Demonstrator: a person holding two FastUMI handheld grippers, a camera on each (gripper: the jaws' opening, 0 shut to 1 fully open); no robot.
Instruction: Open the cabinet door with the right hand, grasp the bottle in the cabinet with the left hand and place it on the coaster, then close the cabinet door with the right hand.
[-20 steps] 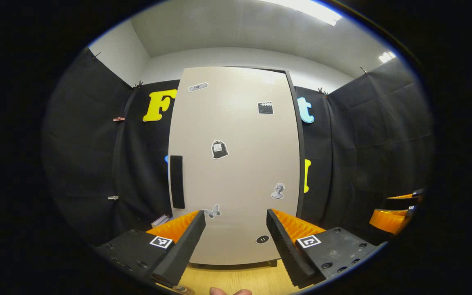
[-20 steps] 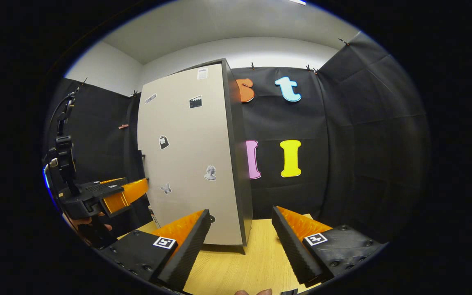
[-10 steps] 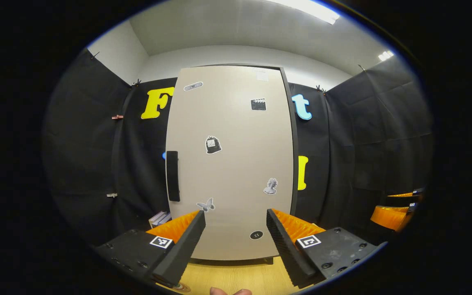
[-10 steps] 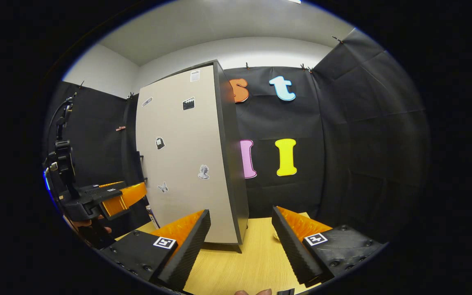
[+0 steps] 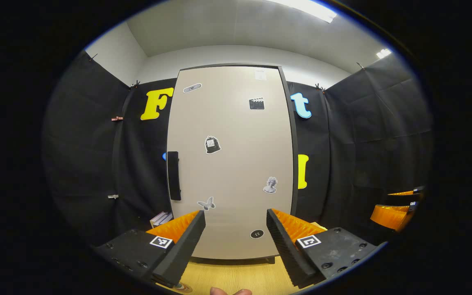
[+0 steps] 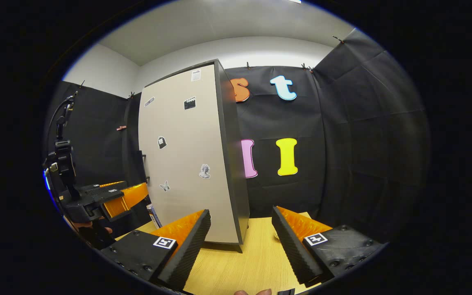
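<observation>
Cabinet [image 5: 232, 164] upright on the wooden table [image 5: 236, 276], door [image 5: 236, 123] closed flat against its dark frame, long black handle [image 5: 173, 175] vertical near the door's left edge. Small stickers scattered over the pale door face, a round black one [image 5: 257, 234] low down. Bottle hidden behind the closed door, place inside not to be told. Left gripper [image 5: 236, 241] facing the door squarely, well short of it, fingers wide apart and gripping nothing. Right gripper [image 6: 240, 246] held off to the cabinet's right side, looking along its dark side panel [image 6: 232, 155], fingers likewise spread apart with nothing between them, above bare tabletop. In the right gripper view, left gripper seen at far left, a hand [image 6: 90, 227] beneath it, aimed toward the door front. A few books [image 5: 160, 218] standing just left of the cabinet's foot. Something round and brownish [image 5: 182, 287] on the table at the lower edge of the left gripper view, perhaps the coaster, too little showing to be sure.
</observation>
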